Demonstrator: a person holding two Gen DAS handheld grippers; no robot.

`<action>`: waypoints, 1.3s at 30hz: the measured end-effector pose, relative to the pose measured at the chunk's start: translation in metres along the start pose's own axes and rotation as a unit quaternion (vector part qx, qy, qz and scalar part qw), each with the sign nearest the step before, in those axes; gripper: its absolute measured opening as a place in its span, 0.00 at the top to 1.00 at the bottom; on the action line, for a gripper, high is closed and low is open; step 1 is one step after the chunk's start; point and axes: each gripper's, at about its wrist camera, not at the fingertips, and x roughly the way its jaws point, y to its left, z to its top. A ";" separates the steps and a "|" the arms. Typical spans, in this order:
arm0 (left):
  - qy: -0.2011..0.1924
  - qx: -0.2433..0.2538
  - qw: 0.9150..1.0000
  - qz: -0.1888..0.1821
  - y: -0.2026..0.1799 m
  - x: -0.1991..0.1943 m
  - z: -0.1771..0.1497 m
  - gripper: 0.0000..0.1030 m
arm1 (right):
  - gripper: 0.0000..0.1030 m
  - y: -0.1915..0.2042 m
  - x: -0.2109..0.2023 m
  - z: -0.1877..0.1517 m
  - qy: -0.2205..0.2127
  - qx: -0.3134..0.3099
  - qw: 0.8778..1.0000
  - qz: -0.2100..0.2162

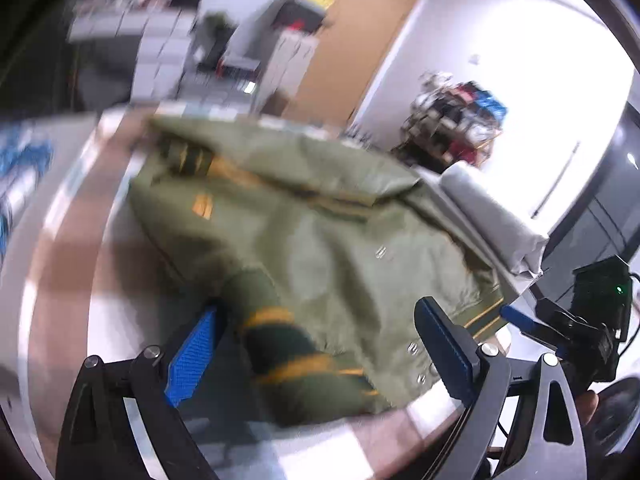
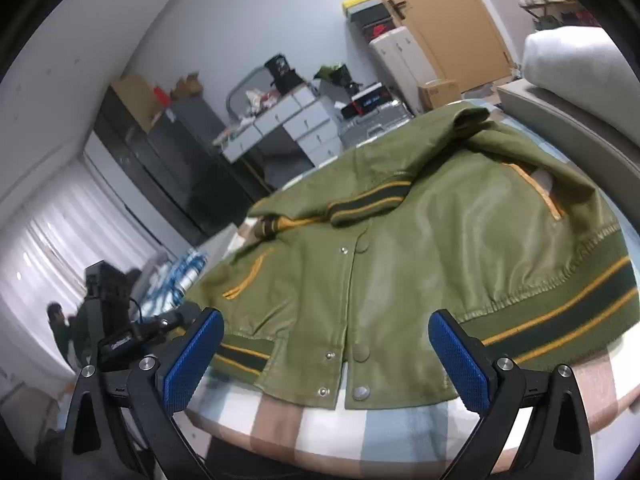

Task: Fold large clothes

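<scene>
An olive green bomber jacket (image 2: 432,236) with dark green and yellow striped ribbing lies on a checked bed cover (image 2: 384,436), front up, snaps down the middle. Its hem faces my right gripper (image 2: 328,360), which is open and empty just before the hem. In the blurred left wrist view the jacket (image 1: 320,240) lies spread out, with a striped cuff (image 1: 288,352) between the open fingers of my left gripper (image 1: 316,348). The cuff is not clamped. The right gripper (image 1: 576,332) also shows at that view's right edge.
A grey cushion (image 2: 576,76) and a bed edge lie to the right of the jacket. White drawers (image 2: 296,128), a dark cabinet (image 2: 172,160) and a wooden door (image 2: 452,16) stand beyond. Blue and white fabric (image 2: 180,276) lies at the left.
</scene>
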 end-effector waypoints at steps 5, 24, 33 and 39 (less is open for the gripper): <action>0.006 -0.017 1.000 0.010 0.013 0.021 -0.001 0.10 | 0.00 -0.007 -0.010 0.000 -0.021 0.011 1.000 0.011; 0.089 -0.078 0.988 0.098 0.047 0.038 -0.037 0.11 | 0.10 -0.127 -0.015 0.036 0.062 0.044 0.972 -0.221; 0.123 -0.096 0.984 0.089 0.052 0.038 -0.033 0.85 | 0.88 -0.136 -0.019 0.033 0.066 0.077 0.980 -0.169; 0.133 -0.058 0.977 0.155 0.038 0.020 -0.030 0.88 | 0.90 -0.094 -0.042 0.034 0.062 0.016 0.987 -0.146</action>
